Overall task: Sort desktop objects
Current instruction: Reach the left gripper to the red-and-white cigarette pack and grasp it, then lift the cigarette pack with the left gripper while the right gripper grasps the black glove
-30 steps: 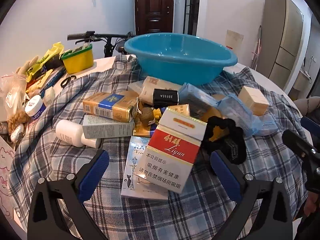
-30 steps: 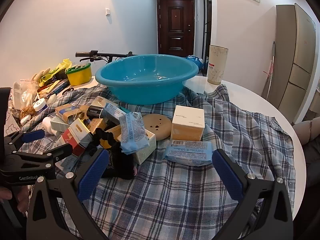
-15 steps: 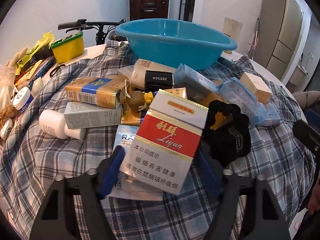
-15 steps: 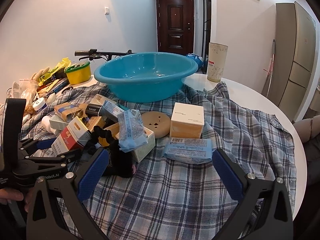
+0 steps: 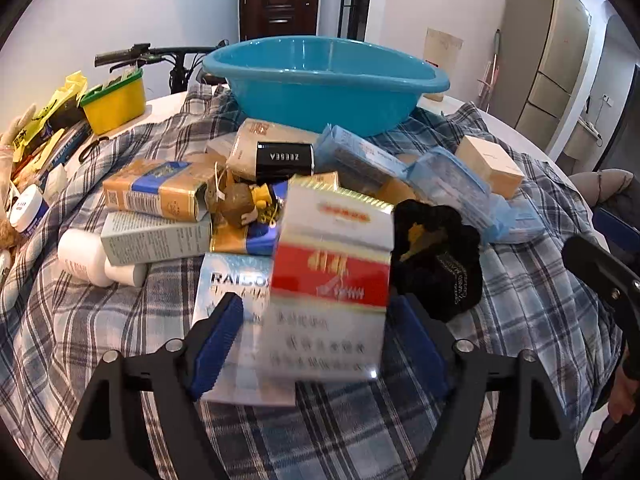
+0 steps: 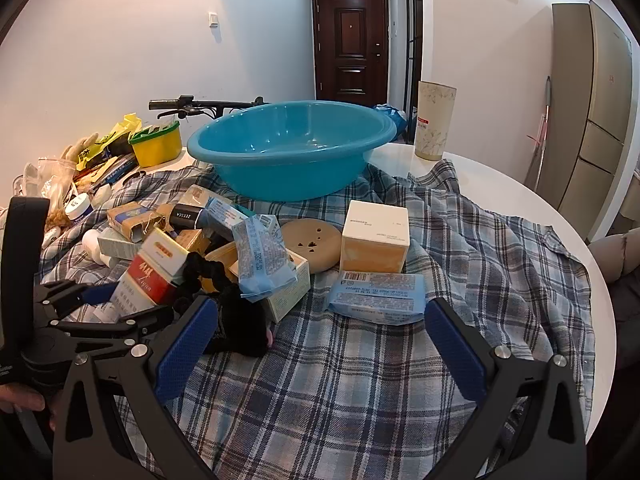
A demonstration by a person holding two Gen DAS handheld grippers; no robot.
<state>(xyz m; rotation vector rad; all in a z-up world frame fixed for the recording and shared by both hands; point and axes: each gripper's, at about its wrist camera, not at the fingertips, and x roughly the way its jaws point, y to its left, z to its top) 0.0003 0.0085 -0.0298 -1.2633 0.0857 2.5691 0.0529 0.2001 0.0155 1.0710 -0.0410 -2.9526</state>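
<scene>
We see our left gripper (image 5: 320,332) with the red and white carton (image 5: 332,280) between its blue pads, jaws having just widened, the left pad clear of it, the carton blurred near the pile's front; our right gripper (image 6: 316,344) gapes wide above plaid cloth (image 6: 360,380), holding nothing; the blue basin (image 6: 288,152) sits far behind.

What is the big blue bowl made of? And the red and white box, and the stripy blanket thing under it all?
The blue basin looks like smooth, glossy plastic: light glints off its inside. The red and white box seems to be printed cardboard with shiny gold edging, though it is blurred. The checked cloth looks like soft woven fabric, since it wrinkles and folds.
</scene>
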